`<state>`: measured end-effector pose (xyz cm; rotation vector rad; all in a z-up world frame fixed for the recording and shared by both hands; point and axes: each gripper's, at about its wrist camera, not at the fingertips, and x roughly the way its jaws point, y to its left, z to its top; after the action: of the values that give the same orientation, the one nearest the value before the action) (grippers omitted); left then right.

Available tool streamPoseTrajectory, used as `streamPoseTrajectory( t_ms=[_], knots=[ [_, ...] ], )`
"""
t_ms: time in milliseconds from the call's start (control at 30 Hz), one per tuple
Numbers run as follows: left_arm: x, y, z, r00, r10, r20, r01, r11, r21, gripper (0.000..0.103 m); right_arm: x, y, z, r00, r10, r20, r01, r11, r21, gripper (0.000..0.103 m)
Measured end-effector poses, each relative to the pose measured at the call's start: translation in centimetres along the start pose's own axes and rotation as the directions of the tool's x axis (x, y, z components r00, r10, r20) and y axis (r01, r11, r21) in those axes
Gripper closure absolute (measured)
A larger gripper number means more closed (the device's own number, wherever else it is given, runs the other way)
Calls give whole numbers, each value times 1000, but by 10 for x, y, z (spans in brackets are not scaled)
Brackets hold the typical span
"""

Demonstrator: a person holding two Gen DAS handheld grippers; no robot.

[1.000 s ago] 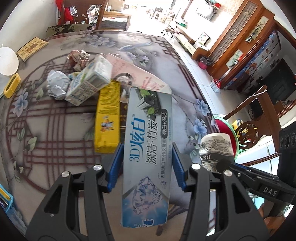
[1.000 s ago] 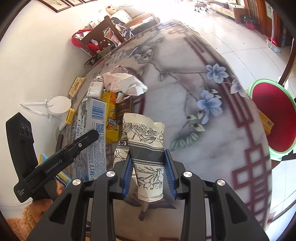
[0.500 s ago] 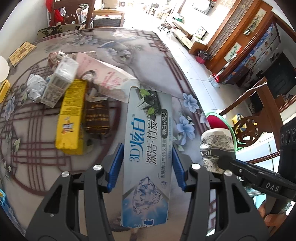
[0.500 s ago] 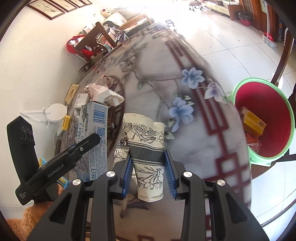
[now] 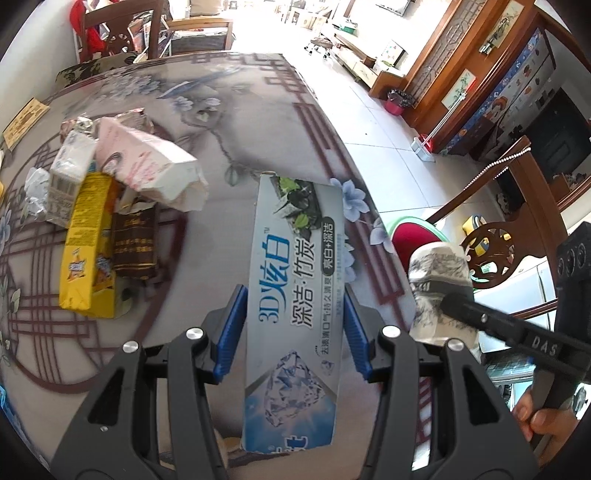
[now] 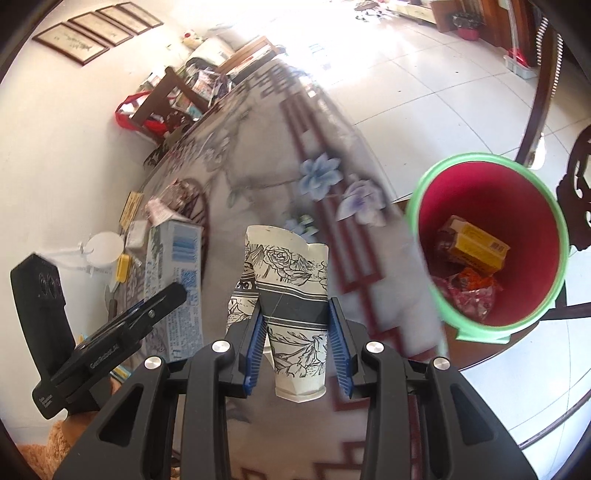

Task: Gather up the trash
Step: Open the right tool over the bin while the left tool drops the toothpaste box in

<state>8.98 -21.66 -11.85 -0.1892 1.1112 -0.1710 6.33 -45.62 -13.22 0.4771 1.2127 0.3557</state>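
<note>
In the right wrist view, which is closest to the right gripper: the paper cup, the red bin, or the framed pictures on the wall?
1. Paper cup: clamped in the right gripper.
2. Red bin: to the right, beside the table's edge.
3. Framed pictures: top left, on the far wall.

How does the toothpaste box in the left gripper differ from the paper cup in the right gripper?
The toothpaste box is long, flat and blue-grey with its shape intact; the paper cup is short, tapered and white with black flower print, its rim crushed. The box needs wider jaws on the left gripper; the right gripper closes narrowly on the cup. Both are held clear of the table.
</note>
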Motion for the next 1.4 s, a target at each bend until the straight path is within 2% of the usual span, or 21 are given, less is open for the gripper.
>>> streamPoseTrajectory(
  t_ms=[333,367,400,467,600,667,900,933,1000,1133,1400],
  knots=[
    [22,-32,7,999,-25,-41,27,998,51,54,-25,-98,36,987,-145,72,131,977,170,68],
    [26,-37,9,998,-29,-51,32,997,66,54,-27,-108,40,985,-155,79,137,971,194,60],
    [28,-42,10,998,-32,-57,37,996,78,54,-29,-115,41,984,-159,86,138,968,212,46],
    [34,-58,14,996,-50,-68,58,991,123,54,-35,-130,46,978,-177,110,145,958,248,44],
    [42,-90,22,990,-110,-85,125,974,190,54,-44,-142,50,969,-214,126,176,949,262,43],
    [50,-108,25,984,-141,-108,162,961,225,54,-48,-148,49,965,-222,137,177,943,284,39],
    [73,-165,33,960,-220,-172,266,912,313,53,-59,-158,42,955,-255,151,196,925,325,38],
    [73,-174,35,953,-244,-180,291,900,324,51,-61,-159,40,953,-261,152,201,923,329,38],
    [71,-178,36,952,-257,-165,299,894,334,29,-64,-160,37,950,-271,152,209,919,334,38],
    [61,-174,36,958,-262,-117,286,895,341,29,-66,-158,31,948,-279,153,216,918,334,38],
    [40,-119,31,977,-198,-76,210,951,227,29,-63,-132,31,955,-248,160,196,938,285,37]
  ],
)
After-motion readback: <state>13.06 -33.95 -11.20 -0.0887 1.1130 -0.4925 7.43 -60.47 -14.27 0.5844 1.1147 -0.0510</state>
